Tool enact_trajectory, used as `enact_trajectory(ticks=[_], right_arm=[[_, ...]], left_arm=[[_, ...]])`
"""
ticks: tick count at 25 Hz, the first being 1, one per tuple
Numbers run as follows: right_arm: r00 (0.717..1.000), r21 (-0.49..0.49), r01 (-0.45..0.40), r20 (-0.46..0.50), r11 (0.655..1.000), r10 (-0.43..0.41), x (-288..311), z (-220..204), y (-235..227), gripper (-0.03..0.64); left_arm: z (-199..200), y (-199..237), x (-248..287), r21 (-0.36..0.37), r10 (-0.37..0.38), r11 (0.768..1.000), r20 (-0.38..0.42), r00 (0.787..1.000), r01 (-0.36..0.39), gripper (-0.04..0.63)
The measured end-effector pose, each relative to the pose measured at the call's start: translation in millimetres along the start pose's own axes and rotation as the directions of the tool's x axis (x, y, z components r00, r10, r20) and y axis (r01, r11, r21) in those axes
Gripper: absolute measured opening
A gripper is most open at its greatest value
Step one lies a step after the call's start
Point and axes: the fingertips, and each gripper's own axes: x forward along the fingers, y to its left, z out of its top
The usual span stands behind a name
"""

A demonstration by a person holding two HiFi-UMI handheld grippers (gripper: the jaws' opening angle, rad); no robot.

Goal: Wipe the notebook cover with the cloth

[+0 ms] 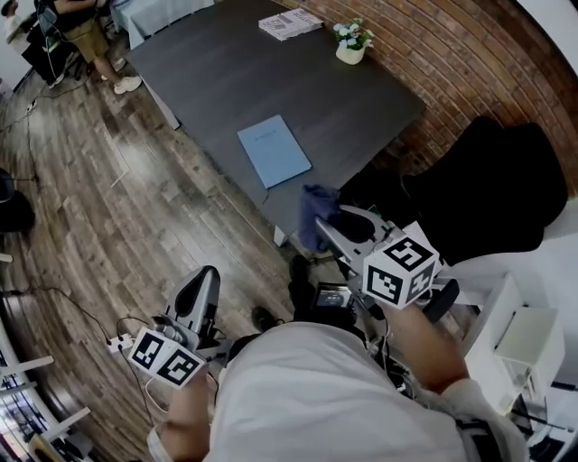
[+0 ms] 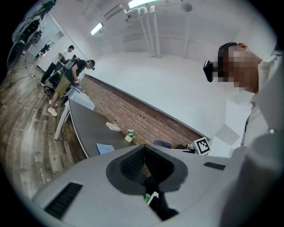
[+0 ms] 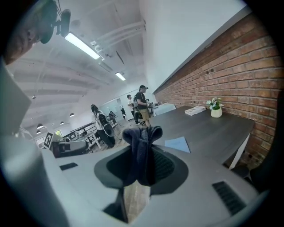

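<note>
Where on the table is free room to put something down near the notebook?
The table is bare in a wide patch between the blue notebook and the booklet, and right of the notebook toward the brick wall. Only the far end, with booklet and potted plant, is crowded.

Both grippers tucked in close, pointing forward

The left gripper (image 1: 206,280) hangs low by the left side, with its jaws pressed together and nothing between them. The right gripper (image 1: 332,233) is a bit further out on a bent, bare forearm (image 1: 417,347). Its jaws are clamped on the cloth (image 1: 313,206), which bunches up past the tips.
</note>
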Motion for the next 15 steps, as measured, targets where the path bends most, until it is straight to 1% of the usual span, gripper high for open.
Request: enact_trajectory(ticks=[10, 15], right_arm=[[0.994, 0.040, 0.078, 0.070, 0.996, -0.080, -56, -25, 38, 0.109], [0.990, 0.068, 0.096, 0.093, 0.993, -0.102, -84, -29, 52, 0.109]], left_arm=[[-6, -28, -28, 0.029, -0.108, 0.994, -0.040, 0.993, 0.110, 0.008], [-6, -40, -37, 0.040, -0.129, 0.990, -0.071, 0.989, 0.132, 0.008]])
